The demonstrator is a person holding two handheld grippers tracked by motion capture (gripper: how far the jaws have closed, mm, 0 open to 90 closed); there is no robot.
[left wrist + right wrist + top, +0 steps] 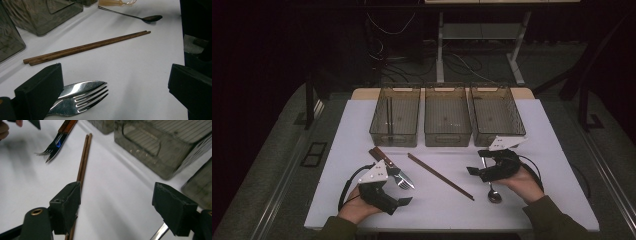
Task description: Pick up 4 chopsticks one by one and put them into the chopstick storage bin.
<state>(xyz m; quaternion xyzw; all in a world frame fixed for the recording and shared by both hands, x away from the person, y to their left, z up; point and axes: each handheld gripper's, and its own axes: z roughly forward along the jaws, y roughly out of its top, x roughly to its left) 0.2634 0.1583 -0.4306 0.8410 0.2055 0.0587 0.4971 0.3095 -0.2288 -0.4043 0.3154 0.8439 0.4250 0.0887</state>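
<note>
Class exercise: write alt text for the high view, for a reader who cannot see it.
Two hand-held grippers, the left gripper and the right gripper, both open, hover over a white table near a fork, chopsticks and spoon. Three bins stand behind.

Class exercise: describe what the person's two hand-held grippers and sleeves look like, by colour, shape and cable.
Each hand-held gripper, left and right, has a black body, two blocky black jaws and a pale three-cornered top plate. A black cable loops from the left one. The sleeves are dark olive green.

I work in a lab: dark curtained room; loose cables (388, 27) on carpet; white table (337, 150); metal desk frame (477, 35) behind.
</note>
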